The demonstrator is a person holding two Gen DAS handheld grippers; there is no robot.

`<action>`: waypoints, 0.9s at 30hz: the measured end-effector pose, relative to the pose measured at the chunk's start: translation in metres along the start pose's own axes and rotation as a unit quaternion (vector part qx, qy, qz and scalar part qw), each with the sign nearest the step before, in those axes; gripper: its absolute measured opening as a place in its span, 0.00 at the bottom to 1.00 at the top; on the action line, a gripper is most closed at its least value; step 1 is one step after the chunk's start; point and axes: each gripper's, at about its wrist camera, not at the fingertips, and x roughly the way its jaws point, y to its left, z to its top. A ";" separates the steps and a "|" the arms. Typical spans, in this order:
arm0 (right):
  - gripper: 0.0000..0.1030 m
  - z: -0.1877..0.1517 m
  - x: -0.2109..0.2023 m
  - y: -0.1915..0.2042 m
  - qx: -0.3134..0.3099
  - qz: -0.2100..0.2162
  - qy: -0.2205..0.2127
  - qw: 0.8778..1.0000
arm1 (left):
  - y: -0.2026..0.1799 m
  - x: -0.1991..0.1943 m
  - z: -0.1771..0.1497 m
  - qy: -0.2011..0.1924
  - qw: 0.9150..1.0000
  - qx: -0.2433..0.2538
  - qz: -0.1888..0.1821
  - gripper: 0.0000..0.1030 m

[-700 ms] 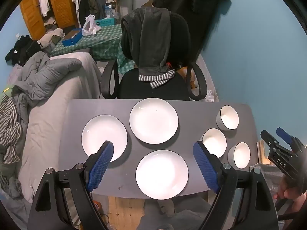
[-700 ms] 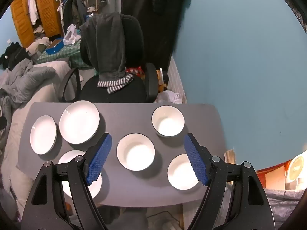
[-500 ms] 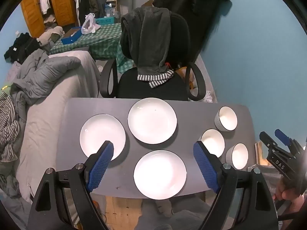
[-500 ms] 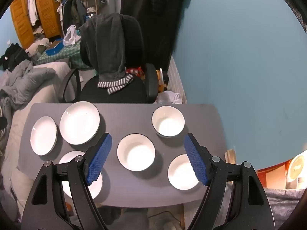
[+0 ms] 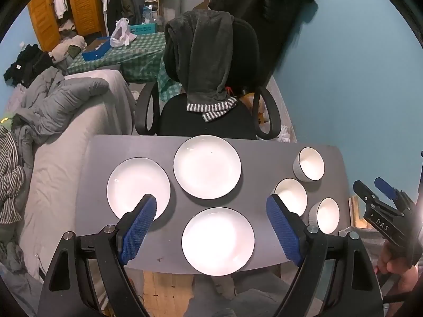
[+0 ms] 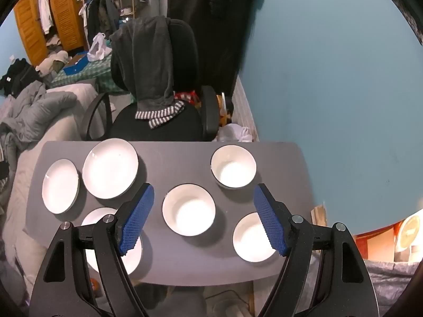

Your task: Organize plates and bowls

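Observation:
Three white plates lie on the grey table (image 5: 259,155): a left plate (image 5: 137,186), a far plate (image 5: 207,166) and a near plate (image 5: 218,240). Three white bowls stand at the right: a far bowl (image 5: 309,163), a middle bowl (image 5: 292,195) and a near bowl (image 5: 325,215). My left gripper (image 5: 211,224) is open and empty, high above the near plate. My right gripper (image 6: 203,216) is open and empty, above the middle bowl (image 6: 188,209), with the far bowl (image 6: 233,166) and near bowl (image 6: 251,237) to its right. The right gripper also shows in the left wrist view (image 5: 380,206).
A black office chair (image 5: 211,97) draped with dark clothing stands behind the table. A bed with grey bedding (image 5: 58,121) lies along the table's left side. A blue wall (image 6: 343,79) is on the right. Floor clutter (image 6: 396,240) sits beyond the table's right edge.
Both grippers stay open. The view has shifted only slightly; plates and bowls have not moved.

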 end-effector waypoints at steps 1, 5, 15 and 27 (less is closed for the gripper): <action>0.74 0.000 0.000 0.000 0.001 0.000 0.000 1.000 | 0.001 0.000 0.001 0.001 1.000 -0.001 0.001 0.84; 0.74 0.002 0.002 0.000 0.003 0.001 0.002 1.000 | 0.002 0.001 -0.001 0.001 1.000 -0.005 0.000 0.84; 0.74 0.003 0.005 0.002 0.002 0.003 0.003 1.000 | 0.005 0.004 0.001 0.005 1.000 -0.014 -0.007 0.84; 0.74 0.004 0.005 0.002 0.004 0.003 0.005 1.000 | 0.007 0.002 0.003 0.006 1.000 -0.019 -0.011 0.84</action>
